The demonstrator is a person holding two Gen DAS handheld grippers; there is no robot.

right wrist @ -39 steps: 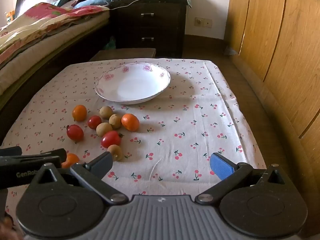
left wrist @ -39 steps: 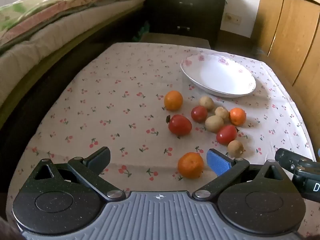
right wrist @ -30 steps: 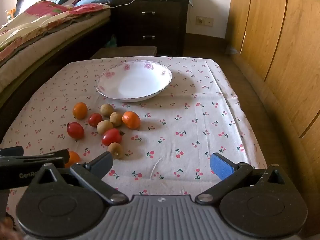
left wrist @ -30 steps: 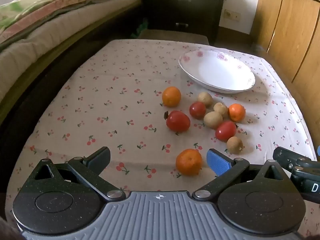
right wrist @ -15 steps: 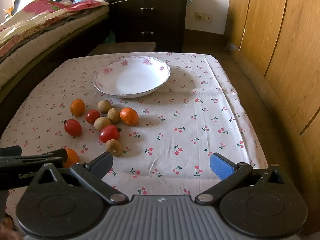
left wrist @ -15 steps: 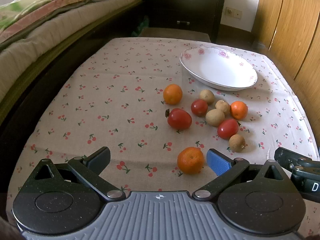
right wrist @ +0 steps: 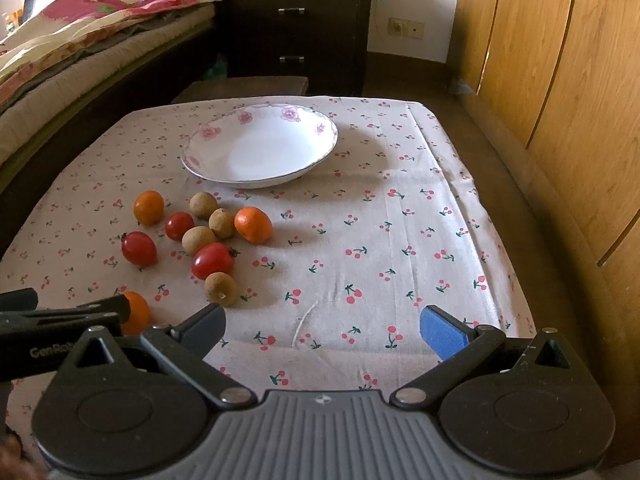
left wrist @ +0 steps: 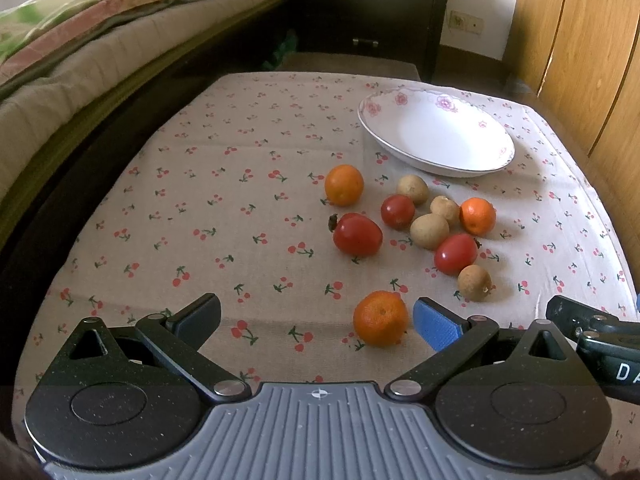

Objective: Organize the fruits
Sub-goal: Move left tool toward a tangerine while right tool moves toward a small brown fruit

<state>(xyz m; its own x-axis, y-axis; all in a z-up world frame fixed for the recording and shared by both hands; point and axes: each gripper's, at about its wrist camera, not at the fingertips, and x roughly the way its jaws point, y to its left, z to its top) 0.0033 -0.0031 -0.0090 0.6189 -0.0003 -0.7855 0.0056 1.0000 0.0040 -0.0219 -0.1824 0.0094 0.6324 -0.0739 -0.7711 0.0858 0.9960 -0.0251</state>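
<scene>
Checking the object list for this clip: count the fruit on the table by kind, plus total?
Oranges: 3
Tomatoes: 3
Brown round fruits: 4
Total: 10, none in the bowl

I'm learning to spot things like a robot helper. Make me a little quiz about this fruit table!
1. True or false: the white bowl already has fruit in it.
2. How many orange fruits lie on the cloth: A) one, B) three, C) five?
3. Fill in: the fruit nearest the left tool is the ___ one.

Key: 1. False, it is bare. 2. B. 3. Orange; it sits beside the blue pad, and both the left tool and the right tool are open.
</scene>
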